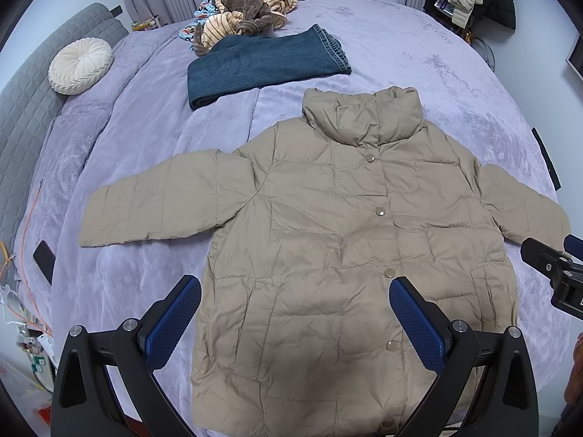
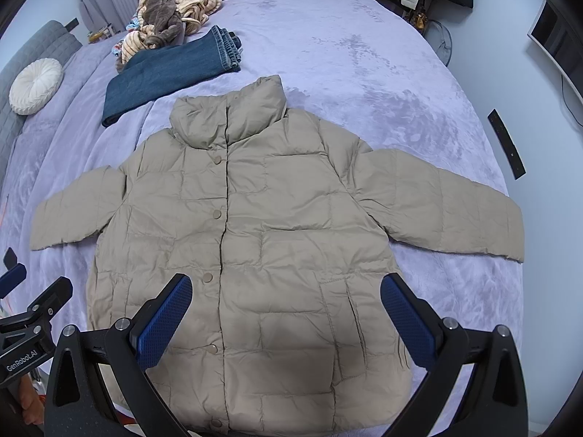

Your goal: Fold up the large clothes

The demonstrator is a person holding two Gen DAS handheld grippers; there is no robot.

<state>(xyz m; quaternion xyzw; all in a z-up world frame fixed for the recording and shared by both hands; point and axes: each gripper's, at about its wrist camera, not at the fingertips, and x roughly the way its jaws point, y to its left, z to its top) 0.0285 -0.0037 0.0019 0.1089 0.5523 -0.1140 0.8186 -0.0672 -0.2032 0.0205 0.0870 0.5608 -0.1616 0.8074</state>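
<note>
I hold my left gripper (image 1: 295, 287) wide open over the near hem of the tan puffer jacket (image 1: 328, 240), its blue pads (image 1: 173, 322) clear of the fabric and gripping nothing. My right gripper (image 2: 286, 286) is spread just as wide above the jacket's near right side, also empty. The jacket lies flat and front-up on the lilac bedspread (image 1: 437, 83), snapped shut down the middle, collar at the far end and both sleeves stretched out to left and right. Beyond the collar, to the far left, sit folded blue jeans (image 1: 262, 62), and past them a heap of striped and brown plush clothing (image 1: 244, 7). A round cream cushion (image 1: 81, 65) rests against the grey headboard (image 1: 25, 109) on the left (a dark phone (image 1: 44, 260) lies nearer on that side). A black remote (image 2: 506, 144) lies at the right edge of the bed.
</note>
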